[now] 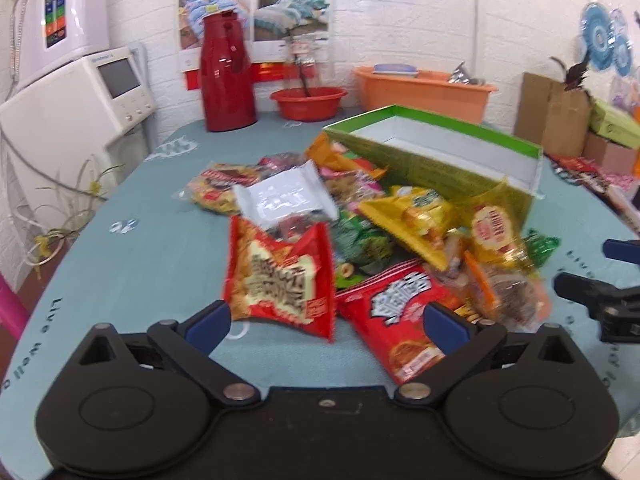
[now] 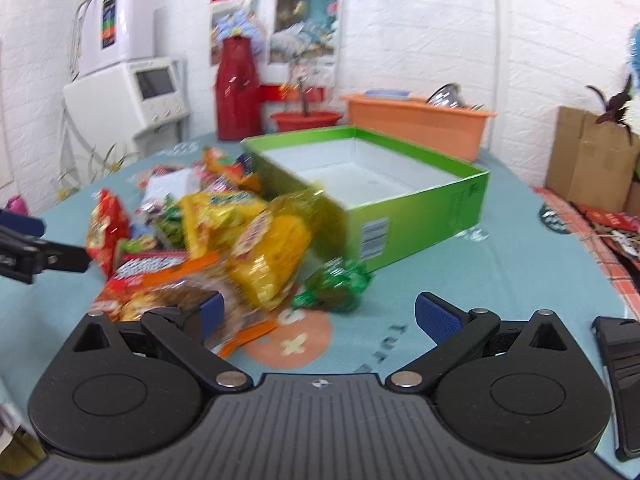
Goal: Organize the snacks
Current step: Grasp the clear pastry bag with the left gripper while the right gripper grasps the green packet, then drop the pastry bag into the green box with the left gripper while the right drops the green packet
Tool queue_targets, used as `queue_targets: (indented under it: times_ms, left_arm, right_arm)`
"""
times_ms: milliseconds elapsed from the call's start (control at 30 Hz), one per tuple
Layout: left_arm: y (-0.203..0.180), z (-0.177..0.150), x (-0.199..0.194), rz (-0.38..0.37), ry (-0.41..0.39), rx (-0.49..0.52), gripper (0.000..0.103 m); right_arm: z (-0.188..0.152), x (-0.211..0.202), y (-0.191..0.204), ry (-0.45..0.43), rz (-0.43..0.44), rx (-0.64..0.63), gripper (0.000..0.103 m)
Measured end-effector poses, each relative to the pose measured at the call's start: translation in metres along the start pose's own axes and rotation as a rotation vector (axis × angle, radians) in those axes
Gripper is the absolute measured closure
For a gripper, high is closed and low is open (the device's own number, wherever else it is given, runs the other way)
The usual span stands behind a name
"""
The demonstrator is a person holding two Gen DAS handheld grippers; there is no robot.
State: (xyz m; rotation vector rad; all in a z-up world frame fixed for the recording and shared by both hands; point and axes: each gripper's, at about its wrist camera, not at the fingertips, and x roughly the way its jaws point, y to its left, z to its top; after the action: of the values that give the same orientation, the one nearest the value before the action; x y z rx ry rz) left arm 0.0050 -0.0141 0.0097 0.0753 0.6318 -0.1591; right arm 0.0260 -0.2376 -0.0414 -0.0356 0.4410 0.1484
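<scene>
Sprawling across the teal tablecloth (image 1: 132,264), your snack pile (image 1: 360,232) lies heaped against the near wall of the green box (image 2: 416,216), whose white inside holds nothing you can see. Crinkled packets in red, yellow, green and silver overlap one another, all blurred. Your left gripper (image 1: 326,318) is spread wide and holds nothing: its 2 blue pads flank the near edge of the pile, one just beside the upright red packet (image 1: 280,276), the other over the flat red packet (image 1: 400,320). Your right gripper (image 2: 318,312) is spread just as wide and empty; its left pad overlaps the orange-trimmed packet (image 2: 168,292), and the green-wrapped candy (image 2: 336,284) lies just ahead between the fingers. Both grippers sit low and level over the cloth, facing the box. Behind stand a red thermos (image 1: 226,76), a red basin (image 1: 308,102) and an orange tub (image 1: 424,90).
</scene>
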Motion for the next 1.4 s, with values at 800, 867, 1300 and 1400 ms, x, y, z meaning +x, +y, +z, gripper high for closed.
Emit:
queue_targets:
  times_ms: [800,867,1300,1400]
  left_arm:
    - [-0.089,0.026,0.064,-0.371,0.148,0.195,0.041]
    - [-0.091,0.023,0.073,-0.368,0.174,0.207,0.041]
    - [-0.078,0.014,0.073,-0.421,0.184,0.156,0.054]
    - [-0.073,0.015,0.064,-0.445,0.169,0.146,0.057]
  right_arm:
    - [0.0,0.039,-0.048,0.102,0.187,0.04,0.071]
    - [0.0,0.036,-0.052,0.086,0.18,0.048,0.072]
    - [0.01,0.067,-0.042,0.11,0.222,0.126,0.037]
    - [0.01,0.045,-0.041,0.07,0.198,0.089,0.05]
